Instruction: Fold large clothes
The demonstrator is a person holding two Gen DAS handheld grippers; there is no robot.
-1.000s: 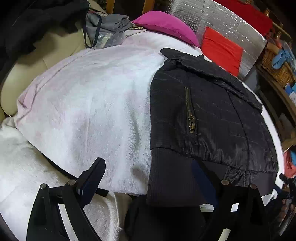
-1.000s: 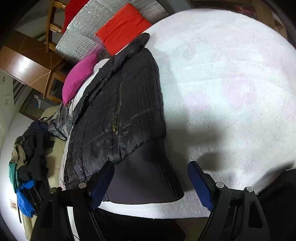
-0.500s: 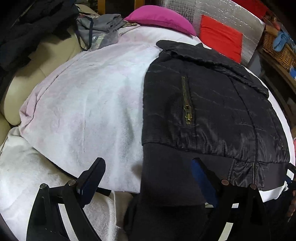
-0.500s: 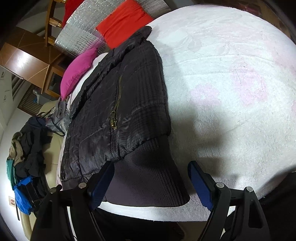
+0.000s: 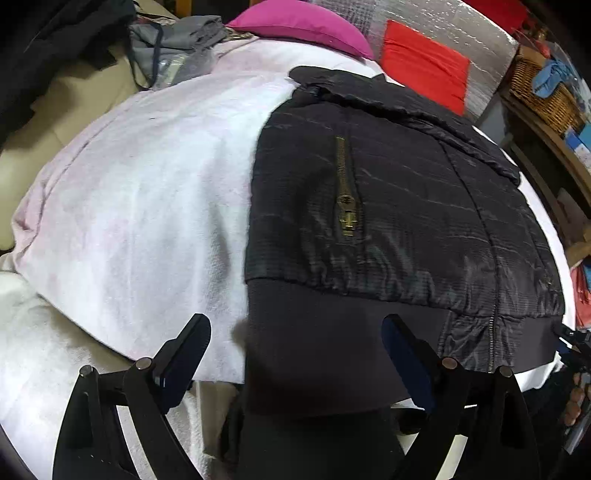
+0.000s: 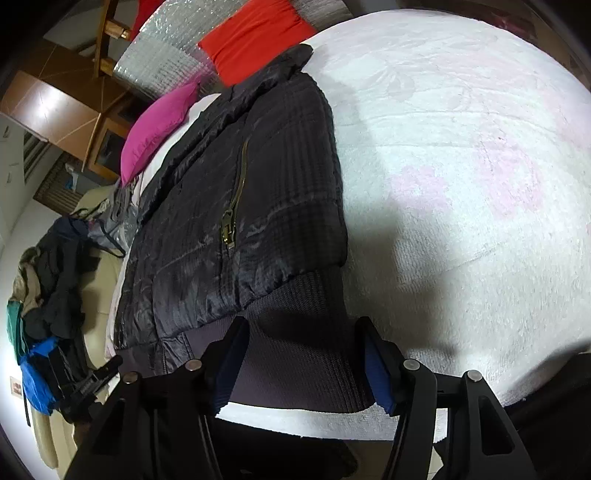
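A black quilted jacket point(image 5: 388, 206) with a brass pocket zip lies flat on a white, pink-patterned blanket point(image 5: 140, 206); its dark ribbed hem point(image 5: 325, 332) faces me. My left gripper point(image 5: 295, 332) stands open, wide, over the hem's left corner. In the right wrist view the same jacket point(image 6: 236, 221) runs away to the upper left. My right gripper point(image 6: 303, 326) straddles the right end of the ribbed hem point(image 6: 303, 354). Its jaws are closing with the knit between the blue pads, and no pad visibly presses on it.
A magenta pillow point(image 5: 303, 26), a red cushion point(image 5: 424, 62) and a silver foil panel point(image 5: 480, 29) lie past the collar. Grey clothes point(image 5: 173, 44) and a dark heap sit at the left, a wicker basket point(image 5: 543, 96) at the right. A clothes pile point(image 6: 48, 280) covers a beige sofa.
The right gripper's jaws have narrowed around the ribbed hem. The left gripper has drifted so the jacket sits more centred and closer; its jaws stay wide.
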